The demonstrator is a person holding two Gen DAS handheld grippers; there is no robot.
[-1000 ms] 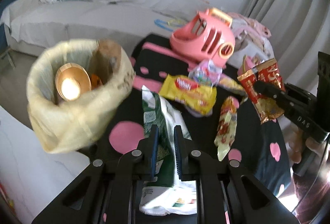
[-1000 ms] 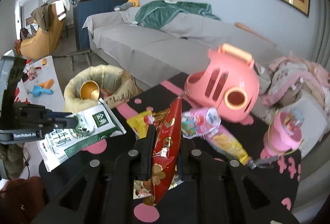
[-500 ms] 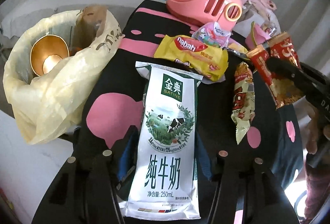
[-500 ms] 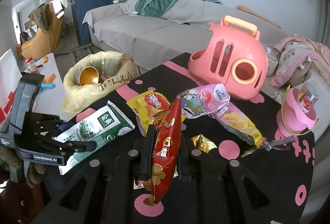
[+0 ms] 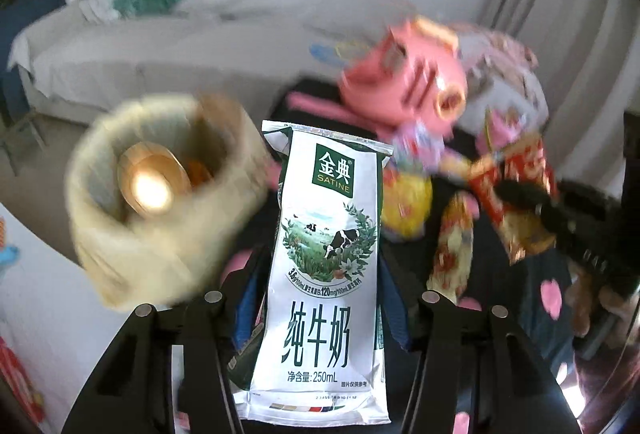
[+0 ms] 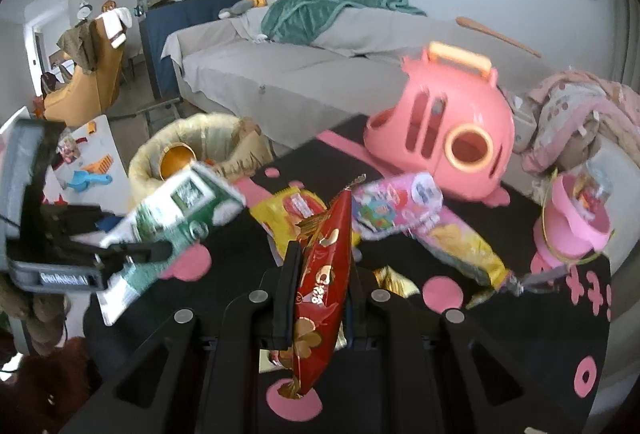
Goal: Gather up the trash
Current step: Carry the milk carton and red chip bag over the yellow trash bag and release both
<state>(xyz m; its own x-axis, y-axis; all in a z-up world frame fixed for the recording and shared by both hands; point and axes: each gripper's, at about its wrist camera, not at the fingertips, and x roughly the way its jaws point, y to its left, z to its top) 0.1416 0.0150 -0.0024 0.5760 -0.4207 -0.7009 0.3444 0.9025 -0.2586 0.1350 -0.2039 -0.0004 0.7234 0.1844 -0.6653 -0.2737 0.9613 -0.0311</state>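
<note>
My left gripper [image 5: 320,274] is shut on a white and green milk pouch [image 5: 326,234] and holds it in the air, tilted up, beside the trash bin [image 5: 160,202] lined with a yellowish bag. The bin holds a gold bowl [image 5: 150,178]. In the right wrist view the left gripper [image 6: 132,254] with the pouch [image 6: 176,214] is just in front of the bin [image 6: 200,146]. My right gripper [image 6: 320,274] is shut on a red snack wrapper [image 6: 324,286], held above the black table with pink dots [image 6: 460,354].
On the table lie a yellow wrapper [image 6: 292,210], a pink printed packet [image 6: 396,206], a yellow-pink packet [image 6: 460,250], a pink toy carrier [image 6: 444,138] and a pink cup [image 6: 576,218]. A grey sofa [image 6: 300,74] stands behind. A white low table with toys [image 6: 88,162] is left.
My left gripper has lifted the milk pouch off the table and swung it up toward the bin. My right gripper still holds the red wrapper, nearly still.
</note>
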